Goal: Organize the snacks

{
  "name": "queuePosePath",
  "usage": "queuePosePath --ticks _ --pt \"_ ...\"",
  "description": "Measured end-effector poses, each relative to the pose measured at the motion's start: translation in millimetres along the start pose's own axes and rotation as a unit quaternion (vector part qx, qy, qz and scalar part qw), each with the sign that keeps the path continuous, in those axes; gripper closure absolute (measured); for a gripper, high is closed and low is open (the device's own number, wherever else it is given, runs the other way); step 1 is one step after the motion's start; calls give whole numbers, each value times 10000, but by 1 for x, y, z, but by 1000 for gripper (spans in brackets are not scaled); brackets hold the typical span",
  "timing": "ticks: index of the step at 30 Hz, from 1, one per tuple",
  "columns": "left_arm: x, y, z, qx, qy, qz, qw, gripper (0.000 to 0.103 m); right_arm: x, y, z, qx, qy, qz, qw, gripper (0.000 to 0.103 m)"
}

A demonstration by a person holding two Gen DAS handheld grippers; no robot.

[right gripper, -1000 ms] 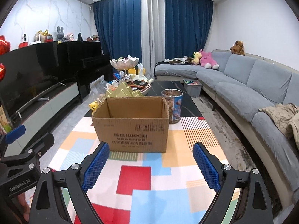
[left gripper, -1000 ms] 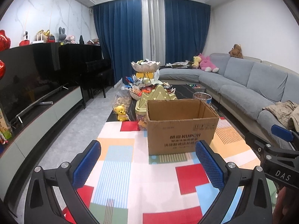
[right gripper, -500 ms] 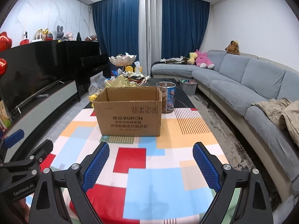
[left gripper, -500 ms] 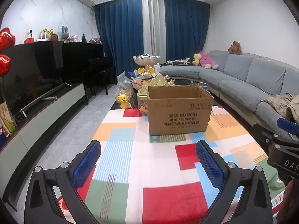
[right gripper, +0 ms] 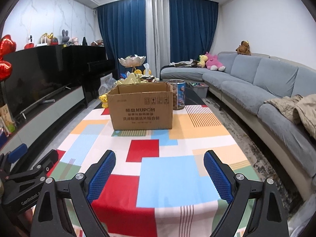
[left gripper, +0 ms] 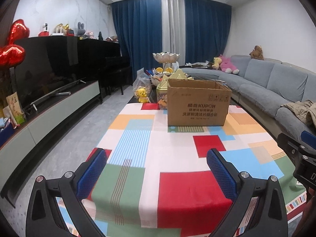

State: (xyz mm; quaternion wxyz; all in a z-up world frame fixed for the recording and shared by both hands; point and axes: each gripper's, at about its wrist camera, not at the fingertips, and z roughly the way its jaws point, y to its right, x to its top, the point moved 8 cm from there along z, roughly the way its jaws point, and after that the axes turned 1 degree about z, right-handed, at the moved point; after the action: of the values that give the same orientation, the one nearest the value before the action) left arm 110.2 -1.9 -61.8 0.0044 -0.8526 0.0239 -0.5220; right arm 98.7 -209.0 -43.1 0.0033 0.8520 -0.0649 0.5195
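Brown cardboard box sits open in the middle of the frame, ready for snacks. The snacks are piled behind it. Left gripper and right gripper hang low in the frame, wide apart, holding nothing, far from the box.

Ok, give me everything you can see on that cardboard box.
The cardboard box is plain brown corrugated card, rectangular, standing upright on the patchwork tablecloth toward the table's far end. Its top is open; the inside is hidden from both views. The near face carries dark print reading KUPOH, Chinese text and handling symbols. A clear snack jar stands behind its right corner. Neither gripper touches it.
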Motion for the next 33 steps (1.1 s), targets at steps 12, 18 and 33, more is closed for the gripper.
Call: queuePosePath --ticks 12,18,33 --pt "-17 -9 -19 111 101 -82 9999 0 -16 -7 -18 50 39 -71 10000 11" --pt "-17 -9 -23 122 155 -74 9998 0 -17 -1 -20 -45 60 6 10000 11" --pt "-15 -11 -25 113 190 -92 9997 0 -17 -2 -22 -40 101 -19 9999 11"
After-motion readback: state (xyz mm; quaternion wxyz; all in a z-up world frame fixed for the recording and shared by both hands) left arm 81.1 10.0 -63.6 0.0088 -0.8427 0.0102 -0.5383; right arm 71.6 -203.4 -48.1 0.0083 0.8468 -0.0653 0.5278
